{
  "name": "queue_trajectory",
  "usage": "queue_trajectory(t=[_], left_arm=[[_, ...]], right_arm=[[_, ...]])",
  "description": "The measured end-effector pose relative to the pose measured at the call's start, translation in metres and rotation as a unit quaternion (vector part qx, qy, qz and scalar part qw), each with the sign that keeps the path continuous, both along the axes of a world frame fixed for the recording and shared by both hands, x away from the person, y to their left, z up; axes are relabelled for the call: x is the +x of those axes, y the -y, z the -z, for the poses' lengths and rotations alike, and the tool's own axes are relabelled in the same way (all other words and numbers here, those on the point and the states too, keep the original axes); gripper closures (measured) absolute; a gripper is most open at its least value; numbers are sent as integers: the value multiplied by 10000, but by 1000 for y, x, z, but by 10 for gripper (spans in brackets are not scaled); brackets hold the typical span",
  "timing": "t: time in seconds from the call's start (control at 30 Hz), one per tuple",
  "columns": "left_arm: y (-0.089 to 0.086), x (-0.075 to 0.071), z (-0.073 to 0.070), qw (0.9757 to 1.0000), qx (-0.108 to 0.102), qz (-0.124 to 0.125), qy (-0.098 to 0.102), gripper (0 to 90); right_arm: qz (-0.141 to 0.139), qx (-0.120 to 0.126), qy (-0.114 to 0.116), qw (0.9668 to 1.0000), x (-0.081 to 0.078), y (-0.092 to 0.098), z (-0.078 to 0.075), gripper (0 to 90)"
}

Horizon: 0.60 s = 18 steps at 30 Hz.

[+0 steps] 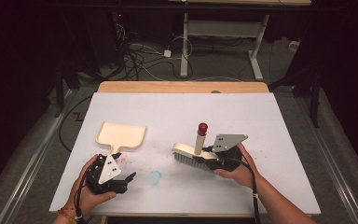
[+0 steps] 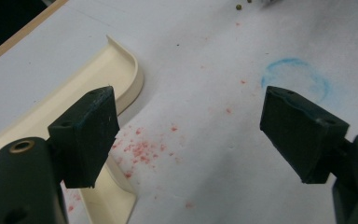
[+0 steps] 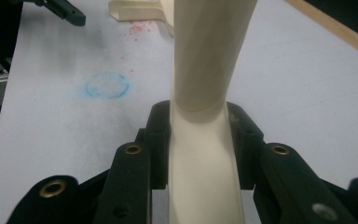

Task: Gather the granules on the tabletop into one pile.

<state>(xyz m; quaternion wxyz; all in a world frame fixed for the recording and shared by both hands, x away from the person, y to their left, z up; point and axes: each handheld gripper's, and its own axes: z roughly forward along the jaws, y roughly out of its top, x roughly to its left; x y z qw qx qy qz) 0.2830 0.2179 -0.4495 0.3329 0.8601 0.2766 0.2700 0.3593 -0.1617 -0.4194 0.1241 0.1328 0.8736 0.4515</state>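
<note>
The brush (image 1: 193, 155) is a cream hand brush with a long flat back, a row of grey bristles along its underside and a round upright handle that ends in a dark red cap (image 1: 202, 127). It sits right of the middle of the white table (image 1: 261, 121), bristles down toward the surface; whether the tips touch the surface is hard to judge from above. In the right gripper view the handle rises as a broad cream column between the jaws and its top is cut off by the upper edge.

The right gripper (image 1: 216, 157) pinches the brush, its black jaws pressed in on either side of the cream body where the handle joins it. The person's right hand (image 1: 237, 165) wraps around the gripper from behind.

To the left lies a cream dustpan (image 1: 120, 135), its short handle pointing toward the person. In the left gripper view only a curved corner of its wall and part of the handle can be seen. Red crumbs (image 2: 142, 149) are scattered on the table just beside the handle, and a faint blue ring (image 2: 298, 77) is smeared on the surface farther right.

The left gripper (image 2: 186, 135) hovers over the crumbs with its jaws spread wide, nothing between them; the near jaw is just above the dustpan's handle.
</note>
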Motion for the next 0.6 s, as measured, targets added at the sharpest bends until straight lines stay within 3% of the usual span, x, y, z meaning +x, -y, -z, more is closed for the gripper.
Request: queue_trajectory(t=[0.33, 0.5, 0.6], left_arm=[[2, -2, 1, 10000, 53, 24, 1, 187], [3, -2, 2, 9999, 101, 56, 2, 187], [4, -2, 1, 9999, 84, 62, 9, 187]], right_arm=[[259, 124, 226, 9993, -20, 27, -21, 671], [711, 44, 233, 9972, -38, 52, -18, 671], [1182, 133, 213, 9927, -45, 63, -10, 671]])
